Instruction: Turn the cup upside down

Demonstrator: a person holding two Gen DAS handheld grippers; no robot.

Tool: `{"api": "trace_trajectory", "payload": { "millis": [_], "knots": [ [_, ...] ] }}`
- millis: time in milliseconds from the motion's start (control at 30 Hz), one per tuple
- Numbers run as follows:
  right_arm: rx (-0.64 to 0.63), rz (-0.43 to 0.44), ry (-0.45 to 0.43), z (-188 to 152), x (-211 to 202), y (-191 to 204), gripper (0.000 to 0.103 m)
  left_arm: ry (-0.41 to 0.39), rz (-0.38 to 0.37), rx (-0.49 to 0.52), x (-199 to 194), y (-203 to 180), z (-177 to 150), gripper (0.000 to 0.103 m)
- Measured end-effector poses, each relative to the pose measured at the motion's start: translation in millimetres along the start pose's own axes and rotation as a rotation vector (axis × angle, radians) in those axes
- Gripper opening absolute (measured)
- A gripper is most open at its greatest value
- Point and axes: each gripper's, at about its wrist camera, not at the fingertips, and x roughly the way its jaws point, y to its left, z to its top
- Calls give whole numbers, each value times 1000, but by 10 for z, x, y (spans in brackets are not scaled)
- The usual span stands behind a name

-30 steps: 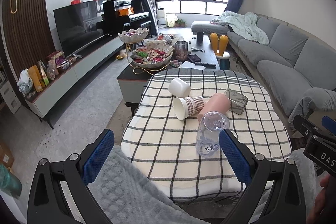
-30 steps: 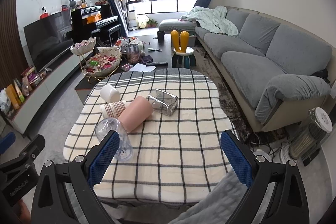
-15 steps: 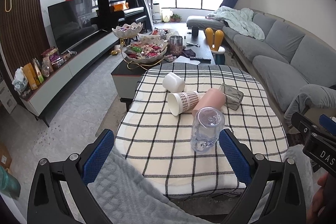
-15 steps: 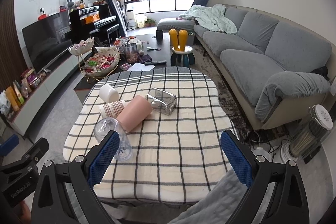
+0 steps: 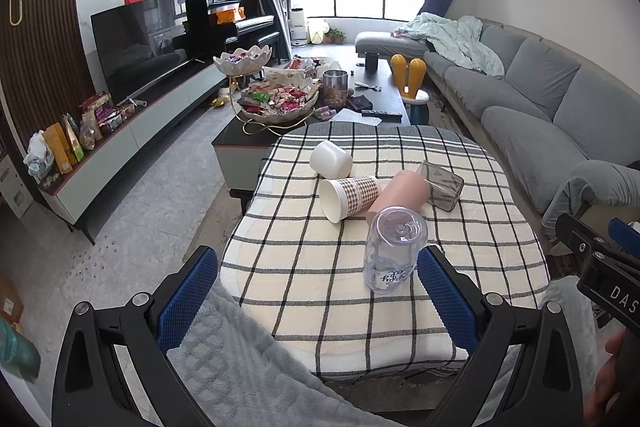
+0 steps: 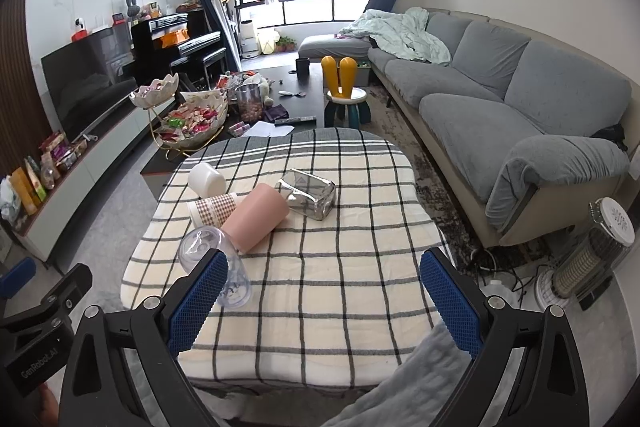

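Observation:
Several cups lie on a checked tablecloth (image 5: 328,267). A clear plastic cup (image 5: 394,249) stands upside down near the front; it also shows in the right wrist view (image 6: 216,267). A pink cup (image 5: 400,197), a plaid paper cup (image 5: 348,193), a white cup (image 5: 331,158) and a smoky glass cup (image 5: 440,185) lie on their sides behind it. My left gripper (image 5: 316,295) is open and empty, held back from the table's near edge. My right gripper (image 6: 320,303) is open and empty over the near edge.
A dark coffee table (image 5: 280,131) with snack bowls stands behind the small table. A grey sofa (image 6: 520,107) runs along the right. A heater (image 6: 592,259) stands on the floor at the right. A TV cabinet (image 5: 120,131) lines the left wall.
The left view has shifted: the table first slid left, now sits further right and slightly higher. The right view has hardly changed. The cups have not moved.

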Motion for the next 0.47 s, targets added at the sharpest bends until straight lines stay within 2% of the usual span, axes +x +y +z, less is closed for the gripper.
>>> {"api": "trace_trajectory", "payload": {
  "millis": [467],
  "knots": [
    [3,-1,0,0,6,-8,97,-30,14,0,-45,49,101,102]
  ]
}}
